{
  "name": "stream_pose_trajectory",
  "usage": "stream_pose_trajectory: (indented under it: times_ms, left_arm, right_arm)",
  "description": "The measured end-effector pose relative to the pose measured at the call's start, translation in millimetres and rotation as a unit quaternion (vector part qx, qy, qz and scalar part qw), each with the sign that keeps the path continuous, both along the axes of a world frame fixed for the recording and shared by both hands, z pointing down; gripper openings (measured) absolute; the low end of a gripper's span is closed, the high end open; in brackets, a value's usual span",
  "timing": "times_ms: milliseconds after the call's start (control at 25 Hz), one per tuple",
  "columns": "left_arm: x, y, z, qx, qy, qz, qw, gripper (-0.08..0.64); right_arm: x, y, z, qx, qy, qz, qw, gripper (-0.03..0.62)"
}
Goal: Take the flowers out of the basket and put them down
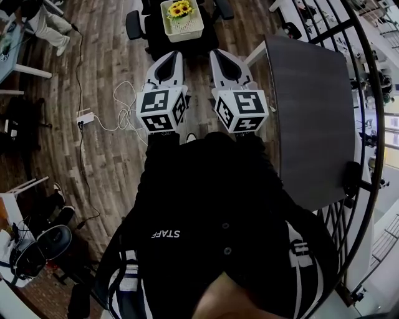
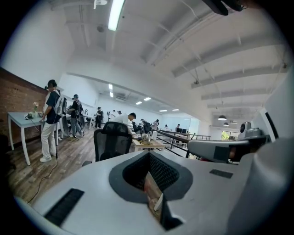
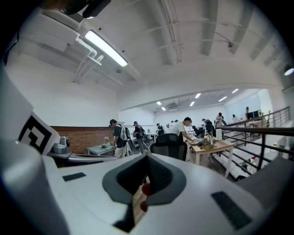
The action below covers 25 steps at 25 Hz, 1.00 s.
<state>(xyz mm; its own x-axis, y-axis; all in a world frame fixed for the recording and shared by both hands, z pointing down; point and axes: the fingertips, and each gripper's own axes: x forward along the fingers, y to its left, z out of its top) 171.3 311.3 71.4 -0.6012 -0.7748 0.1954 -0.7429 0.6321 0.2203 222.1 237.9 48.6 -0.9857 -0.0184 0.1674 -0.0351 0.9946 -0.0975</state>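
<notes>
In the head view a white basket (image 1: 189,27) stands on a dark seat at the top centre, with yellow flowers (image 1: 179,9) in it. My left gripper (image 1: 176,56) and right gripper (image 1: 216,54) are held side by side at chest height, pointing toward the basket and well short of it. Both are shut, with nothing between the jaws. In the left gripper view the left gripper (image 2: 149,155) shows its jaws meeting along a thin slit. The right gripper (image 3: 148,158) looks the same in the right gripper view. Neither gripper view shows the basket or the flowers.
A dark grey table (image 1: 308,118) stands at my right, with a black railing (image 1: 365,81) beyond it. White cables and a power strip (image 1: 85,117) lie on the wooden floor at left. A black office chair (image 2: 112,137) and several people stand ahead.
</notes>
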Motion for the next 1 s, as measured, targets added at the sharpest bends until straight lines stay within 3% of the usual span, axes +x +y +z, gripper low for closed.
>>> stream_pose_trajectory:
  times_ms: [280,520,760,1000]
  left_arm:
    - [-7.5,13.0,34.4,-0.007,0.043,-0.010,0.9990,0.002]
    - [-49.7,21.2,54.2,-0.008,0.062,-0.043,0.9971,0.002]
    - [-124.7,21.2,66.5,-0.011,0.069,-0.089,0.9935,0.002]
    - [-208.0,-17.7,56.1,-0.005,0.065,-0.105,0.9923,0.002]
  right_arm:
    - [-5.1,2.7,26.7,-0.006,0.033,0.006,0.999,0.012]
    - [-39.9,-16.9,45.9,-0.011,0.049,0.011,0.999,0.012]
    - [-114.4,-45.1,65.8,-0.022,0.057,0.003,0.998,0.012]
    - [-202.4,-73.7,65.1,-0.024,0.057,-0.021,0.998,0.012]
